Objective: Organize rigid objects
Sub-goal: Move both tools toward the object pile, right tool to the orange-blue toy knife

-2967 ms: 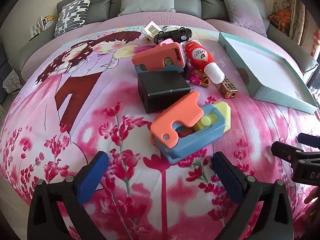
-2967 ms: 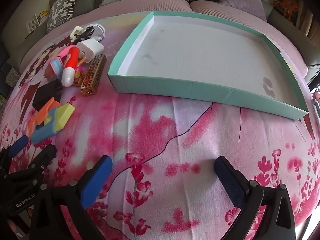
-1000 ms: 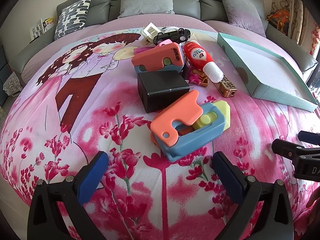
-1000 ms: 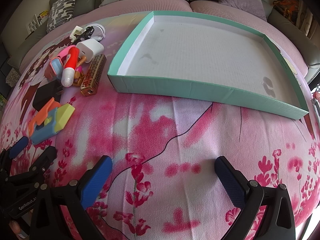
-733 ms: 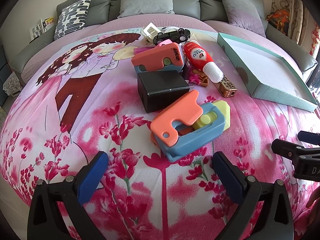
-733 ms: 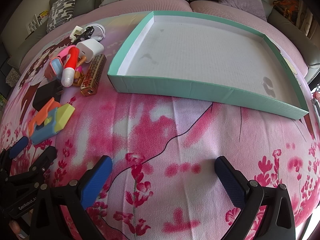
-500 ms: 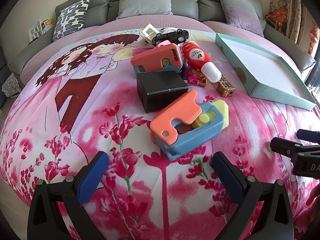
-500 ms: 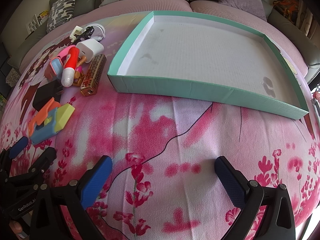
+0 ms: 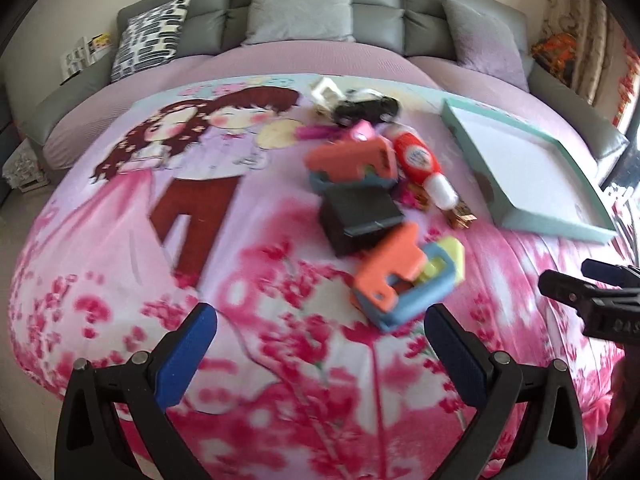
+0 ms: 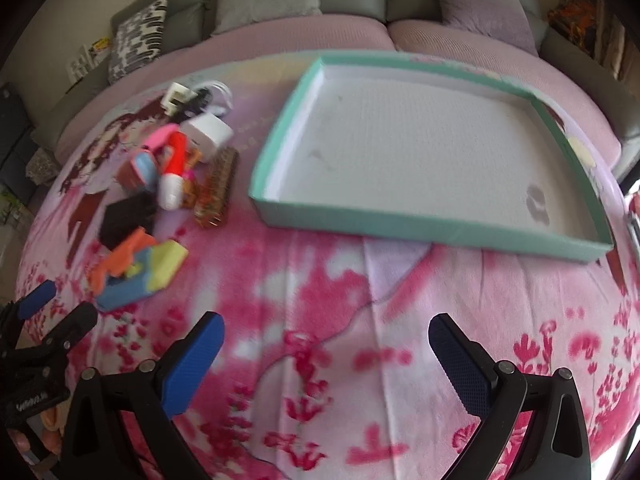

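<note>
Small objects lie in a pile on a pink flowered bedspread: an orange, blue and yellow toy (image 9: 408, 274) (image 10: 138, 266) nearest, a black box (image 9: 358, 214) (image 10: 126, 214) behind it, a second orange and blue toy (image 9: 354, 162), a red and white tube (image 9: 424, 166) (image 10: 172, 170), a gold lighter (image 10: 216, 184), a white charger (image 10: 210, 134) and a black toy car (image 9: 366, 110). An empty teal tray (image 10: 436, 226) (image 9: 532, 222) lies to their right. My left gripper (image 9: 320, 354) is open, short of the nearest toy. My right gripper (image 10: 326, 356) is open over bare bedspread before the tray.
Grey cushions (image 9: 300, 8) and a patterned pillow (image 9: 148, 34) line the sofa back behind the bedspread. Each gripper shows at the edge of the other's view, the right gripper (image 9: 588, 300) and the left gripper (image 10: 44, 332). Bare bedspread lies left of the pile.
Both views have pulled back and up, so the pile and the tray look smaller and farther off. The left view has swung left. Both grippers stay open and nothing was picked up.
</note>
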Tool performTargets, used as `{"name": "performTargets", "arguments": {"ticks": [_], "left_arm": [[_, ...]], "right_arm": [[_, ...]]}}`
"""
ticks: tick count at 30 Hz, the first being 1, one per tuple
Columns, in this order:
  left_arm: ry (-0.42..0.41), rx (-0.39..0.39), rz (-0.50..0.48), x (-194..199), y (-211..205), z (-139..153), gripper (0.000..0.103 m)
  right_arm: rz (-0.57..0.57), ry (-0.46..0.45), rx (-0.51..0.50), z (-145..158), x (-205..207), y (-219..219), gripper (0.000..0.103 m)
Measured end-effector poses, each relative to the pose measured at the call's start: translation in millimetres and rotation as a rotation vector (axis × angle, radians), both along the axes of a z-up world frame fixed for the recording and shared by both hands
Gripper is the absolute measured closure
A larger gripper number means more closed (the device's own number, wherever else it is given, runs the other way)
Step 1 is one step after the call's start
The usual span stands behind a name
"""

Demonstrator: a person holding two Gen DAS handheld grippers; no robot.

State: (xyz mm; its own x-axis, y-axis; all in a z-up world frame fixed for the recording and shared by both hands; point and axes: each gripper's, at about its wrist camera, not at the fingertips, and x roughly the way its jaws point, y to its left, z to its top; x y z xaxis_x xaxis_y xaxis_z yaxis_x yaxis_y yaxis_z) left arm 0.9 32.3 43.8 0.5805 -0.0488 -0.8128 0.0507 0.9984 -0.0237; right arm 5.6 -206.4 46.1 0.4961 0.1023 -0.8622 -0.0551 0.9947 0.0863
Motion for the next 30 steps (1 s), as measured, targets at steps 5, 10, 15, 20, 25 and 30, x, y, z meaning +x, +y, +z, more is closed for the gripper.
{"name": "performTargets", "arguments": {"ticks": [5, 10, 15, 20, 25, 30], "left_arm": [[0.05, -0.021, 0.053, 12.7, 18.6, -0.3, 0.0], [0.092, -0.056, 0.123, 18.9, 43.9, -10.6, 0.0], [0.105, -0.047, 0.14, 17.7, 58.7, -18.0, 0.001], [0.109, -0.065, 0.166, 14.1, 75.4, -19.8, 0.001], [0.105, -0.096, 0.16, 19.8, 82.1, -17.3, 0.001], [0.106, -0.095, 0.128, 26.5, 71.7, -15.8, 0.001]], "right_arm": [[0.113, 0.003, 0.002, 5.2, 9.1, 44.0, 0.0], [0.198, 0.023, 0.02, 1.1, 10.3, 82.6, 0.0], [0.283, 0.047, 0.021, -5.2, 12.8, 113.6, 0.0], [0.323, 0.058, 0.006, -11.7, 17.4, 131.7, 0.0], [0.3, 0.069, -0.004, -19.0, 28.0, 135.7, 0.0], [0.28, 0.064, 0.018, -19.9, 32.0, 129.4, 0.003]]}}
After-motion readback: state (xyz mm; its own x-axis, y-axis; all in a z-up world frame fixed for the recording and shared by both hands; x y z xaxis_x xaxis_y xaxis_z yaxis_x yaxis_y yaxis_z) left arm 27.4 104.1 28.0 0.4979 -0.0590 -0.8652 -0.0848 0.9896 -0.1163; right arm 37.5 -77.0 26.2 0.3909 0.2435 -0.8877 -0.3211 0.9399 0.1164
